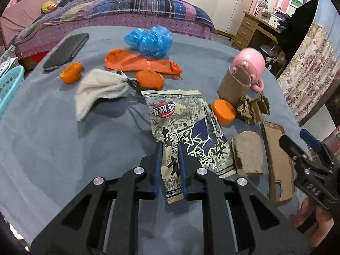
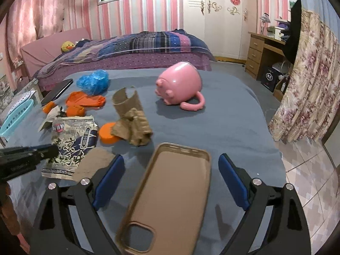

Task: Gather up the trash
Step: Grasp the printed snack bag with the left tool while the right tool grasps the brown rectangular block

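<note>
The left tongs [image 1: 171,170] were clamped on the wrapper's [image 1: 187,127] near edge on the tabletop [image 1: 53,148]; lifting slowly would keep it pinched. The right tongs [image 2: 171,178] stood apart around the phone case [image 2: 167,195].

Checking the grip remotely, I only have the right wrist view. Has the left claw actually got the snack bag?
Observer: Yes. The left wrist view shows the left claw shut on the near edge of the snack bag.
Operator: Anything trashy behind the bag that I can't see well?
Observer: A grey cloth lies beyond it, beside an orange peel.
Operator: What is the dark slab at far left?
Observer: A closed black case, lying flat near the table's far left edge.
</note>
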Demonstrator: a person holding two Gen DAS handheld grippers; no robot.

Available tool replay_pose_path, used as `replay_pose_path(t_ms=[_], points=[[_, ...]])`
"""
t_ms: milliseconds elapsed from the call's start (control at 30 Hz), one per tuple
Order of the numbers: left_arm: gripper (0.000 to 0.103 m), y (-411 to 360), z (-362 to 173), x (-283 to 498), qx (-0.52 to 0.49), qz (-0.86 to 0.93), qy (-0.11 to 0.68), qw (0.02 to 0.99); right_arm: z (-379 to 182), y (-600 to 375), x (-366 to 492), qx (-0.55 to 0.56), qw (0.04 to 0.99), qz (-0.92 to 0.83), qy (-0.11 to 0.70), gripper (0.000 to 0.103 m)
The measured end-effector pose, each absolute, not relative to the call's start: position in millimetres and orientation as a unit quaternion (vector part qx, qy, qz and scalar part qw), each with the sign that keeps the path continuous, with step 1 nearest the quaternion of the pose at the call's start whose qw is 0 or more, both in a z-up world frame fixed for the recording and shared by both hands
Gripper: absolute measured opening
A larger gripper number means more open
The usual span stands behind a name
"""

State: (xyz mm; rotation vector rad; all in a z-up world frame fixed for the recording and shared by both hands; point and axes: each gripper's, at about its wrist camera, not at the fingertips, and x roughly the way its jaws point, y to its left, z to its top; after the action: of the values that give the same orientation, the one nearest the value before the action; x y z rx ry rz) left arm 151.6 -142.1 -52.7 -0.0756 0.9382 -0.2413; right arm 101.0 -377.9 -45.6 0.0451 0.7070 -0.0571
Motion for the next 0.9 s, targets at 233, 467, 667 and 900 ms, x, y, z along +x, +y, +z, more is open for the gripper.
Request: replay_pose_path(t_ms=[233, 467, 667, 900], points=[[0.013, -108.1, -22.0, 128.9, -0.007, -0.092, 0.415, 0.905, -45.2, -350.8, 100.3, 0.018, 0.936, -0.008, 0.351, 0.089], [0.013, -56.9, -3.8, 113.3, 0.014, -0.052, 0.393, 0.918, -56.5, -317.4, 106.5, 0.01, 0.927, 0.012, 0.375, 0.079], [0.013, -9.3, -1.9, 106.2, 0.002, -0.023, 0.389, 0.921, -71.3, -297.2, 111.8, 0.005, 0.914, 0.025, 0.404, 0.057], [0.013, 35.4, -3.7, 106.2, -0.022, 0.009, 0.384, 0.923, -59.3, -287.0, 108.6, 0.006, 0.925, 0.036, 0.377, 0.035]])
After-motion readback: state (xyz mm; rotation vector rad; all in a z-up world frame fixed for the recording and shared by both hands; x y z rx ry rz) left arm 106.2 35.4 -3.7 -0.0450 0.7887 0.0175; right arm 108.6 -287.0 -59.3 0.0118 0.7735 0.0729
